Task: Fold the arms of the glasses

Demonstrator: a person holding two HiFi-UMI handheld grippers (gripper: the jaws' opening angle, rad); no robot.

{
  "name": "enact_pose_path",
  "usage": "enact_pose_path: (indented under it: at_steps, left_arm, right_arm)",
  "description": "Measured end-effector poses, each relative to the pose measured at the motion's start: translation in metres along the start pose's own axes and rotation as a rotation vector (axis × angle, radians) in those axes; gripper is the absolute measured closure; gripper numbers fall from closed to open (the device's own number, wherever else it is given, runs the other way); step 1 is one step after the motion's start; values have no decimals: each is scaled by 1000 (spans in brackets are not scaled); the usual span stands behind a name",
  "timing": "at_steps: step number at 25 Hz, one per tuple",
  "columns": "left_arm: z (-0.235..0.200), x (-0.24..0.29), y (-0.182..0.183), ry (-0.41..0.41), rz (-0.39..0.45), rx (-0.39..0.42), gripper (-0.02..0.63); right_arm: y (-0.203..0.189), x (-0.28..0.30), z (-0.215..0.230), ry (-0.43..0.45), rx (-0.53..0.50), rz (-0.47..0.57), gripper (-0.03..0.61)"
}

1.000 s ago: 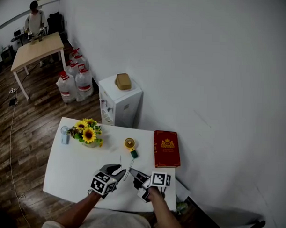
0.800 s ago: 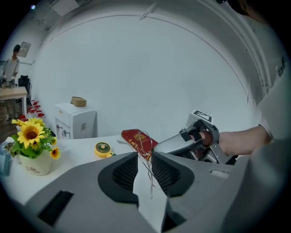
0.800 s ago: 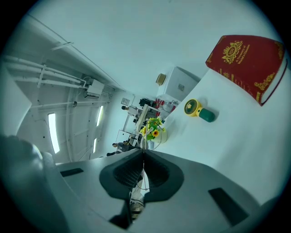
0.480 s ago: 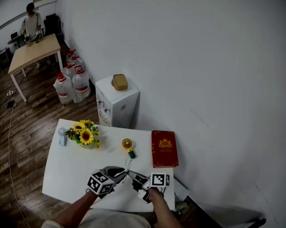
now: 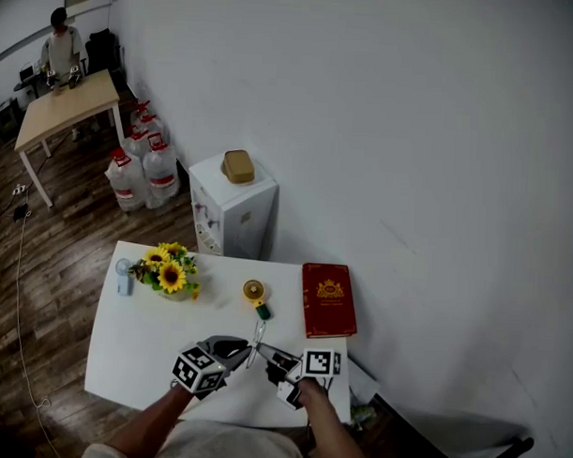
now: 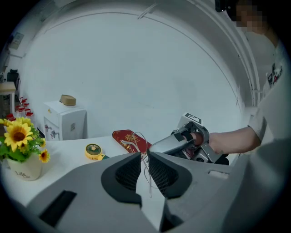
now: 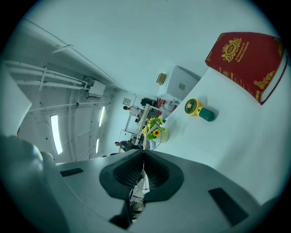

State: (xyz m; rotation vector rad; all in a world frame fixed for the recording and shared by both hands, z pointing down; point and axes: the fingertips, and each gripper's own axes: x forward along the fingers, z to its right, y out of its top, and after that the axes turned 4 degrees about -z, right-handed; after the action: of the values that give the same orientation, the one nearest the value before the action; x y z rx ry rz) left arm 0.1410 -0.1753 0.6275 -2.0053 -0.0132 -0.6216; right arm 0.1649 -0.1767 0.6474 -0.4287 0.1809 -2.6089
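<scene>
Thin wire-framed glasses (image 5: 257,338) hang above the near middle of the white table (image 5: 141,350), held between both grippers. My left gripper (image 5: 241,348) comes in from the left. In the left gripper view its jaws have just been closing, and their tips now pinch the wire frame (image 6: 137,142). My right gripper (image 5: 271,355) reaches in from the right and is shut on a thin arm of the glasses (image 7: 145,125), which sticks up past its tips. The right gripper (image 6: 152,148) also shows in the left gripper view, touching the frame.
A red book (image 5: 328,299) lies at the table's far right. A small yellow fan (image 5: 254,292) sits just beyond the glasses, and a sunflower vase (image 5: 169,274) stands far left. A white cabinet (image 5: 233,205) and water bottles (image 5: 138,176) stand behind the table.
The left gripper's jaws have narrowed onto the glasses frame. The right gripper has stayed where it was, still shut.
</scene>
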Motion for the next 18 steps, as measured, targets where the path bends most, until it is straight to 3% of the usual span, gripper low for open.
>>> enact_pose_path:
  at_steps: [4,6,10,18]
  left_arm:
    - [-20,-12,-4,103,-6,77,561]
    - [-31,-22,-4,165,-18,118,561]
    - [-52,-42,2,284,-11,185,575]
    - [-93,-81,3,444,27,169,604]
  right_arm:
    - [7,-2,-3,10,-59,30,566]
    - [14,1,-10,52,-161,32,566]
    - [10,0,4,-28,-47,43,566]
    - [17,4,16,-70,-90,52,566]
